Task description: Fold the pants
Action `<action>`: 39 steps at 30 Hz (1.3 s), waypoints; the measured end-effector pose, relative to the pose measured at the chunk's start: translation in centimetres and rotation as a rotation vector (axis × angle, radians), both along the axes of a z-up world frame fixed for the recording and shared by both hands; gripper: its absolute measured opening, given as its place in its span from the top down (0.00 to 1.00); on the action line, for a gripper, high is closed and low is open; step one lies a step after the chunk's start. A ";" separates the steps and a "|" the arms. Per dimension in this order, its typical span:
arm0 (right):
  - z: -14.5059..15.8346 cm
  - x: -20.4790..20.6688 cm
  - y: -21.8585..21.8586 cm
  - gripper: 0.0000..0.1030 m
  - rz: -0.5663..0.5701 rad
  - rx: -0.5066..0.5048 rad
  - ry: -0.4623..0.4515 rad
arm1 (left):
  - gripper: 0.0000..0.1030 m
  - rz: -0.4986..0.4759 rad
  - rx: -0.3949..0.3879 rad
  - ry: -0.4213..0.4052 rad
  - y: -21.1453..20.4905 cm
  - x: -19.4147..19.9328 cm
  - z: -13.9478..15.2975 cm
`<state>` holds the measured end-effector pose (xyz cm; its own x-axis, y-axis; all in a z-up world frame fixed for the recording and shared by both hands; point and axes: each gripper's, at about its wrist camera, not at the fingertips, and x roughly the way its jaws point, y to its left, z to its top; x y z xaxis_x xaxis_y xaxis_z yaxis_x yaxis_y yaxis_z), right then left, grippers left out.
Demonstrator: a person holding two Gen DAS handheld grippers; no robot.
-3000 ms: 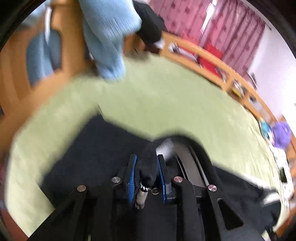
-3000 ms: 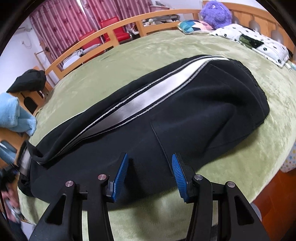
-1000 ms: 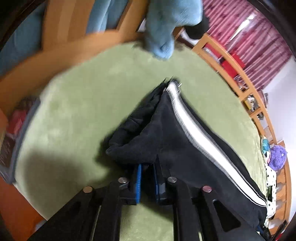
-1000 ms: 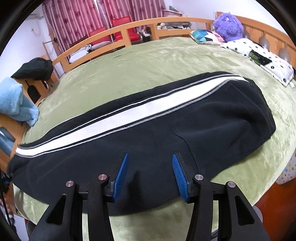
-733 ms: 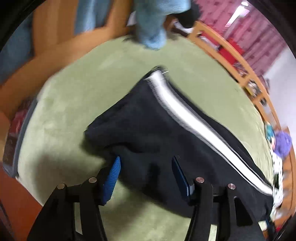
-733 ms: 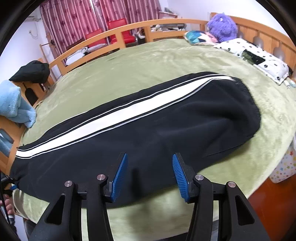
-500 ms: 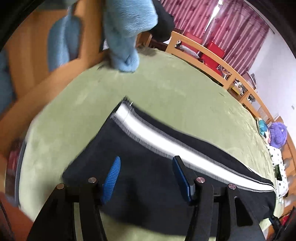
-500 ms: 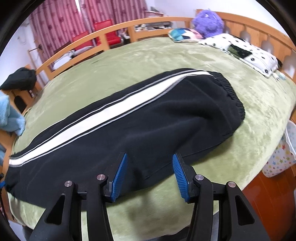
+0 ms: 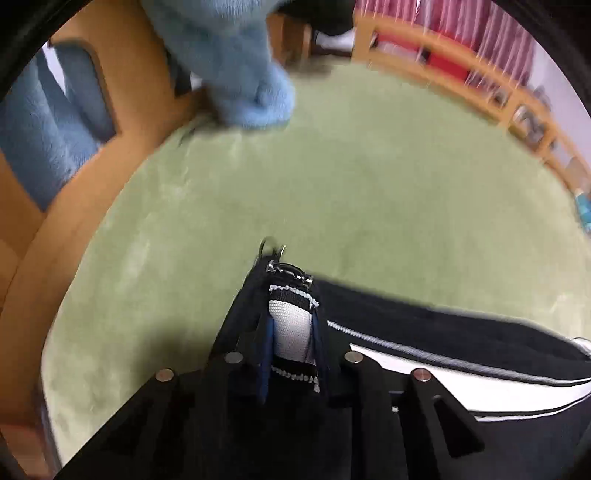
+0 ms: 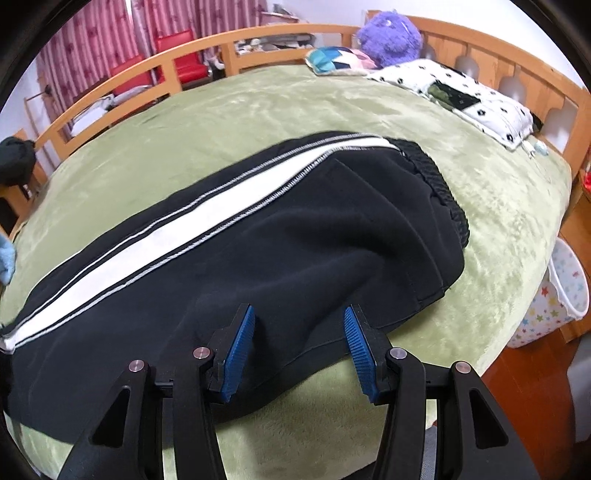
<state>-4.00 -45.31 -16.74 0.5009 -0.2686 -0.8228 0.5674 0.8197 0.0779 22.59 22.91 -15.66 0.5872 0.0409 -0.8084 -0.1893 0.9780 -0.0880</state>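
Black pants (image 10: 295, 251) with a white side stripe lie flat along the green bed cover (image 10: 258, 103), waistband at the right. In the left wrist view my left gripper (image 9: 291, 343) has its jaws closing on the leg cuff of the pants (image 9: 443, 332). The white stripe end is pinched between the blue pads, and a small metal zip pull sticks out past them. My right gripper (image 10: 300, 350) stands open just over the near edge of the pants, below the seat, with black cloth under the gap and neither pad touching it.
A light blue blanket (image 9: 236, 74) hangs over the wooden footboard (image 9: 110, 166). At the headboard lie a dotted pillow (image 10: 461, 99), a patchwork cushion (image 10: 340, 57) and a purple plush toy (image 10: 389, 35). A star-patterned bin (image 10: 554, 302) stands beside the bed at the right.
My left gripper let go of the cuff's near corner, opened, moved along the cuff and closed on its white stripe end. The right gripper slid toward the waistband, still open.
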 end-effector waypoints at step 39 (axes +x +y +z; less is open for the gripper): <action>-3.9 2.0 -20.9 0.62 -0.005 0.354 -0.221 | 0.32 -0.041 -0.074 -0.061 -15.4 -7.9 4.9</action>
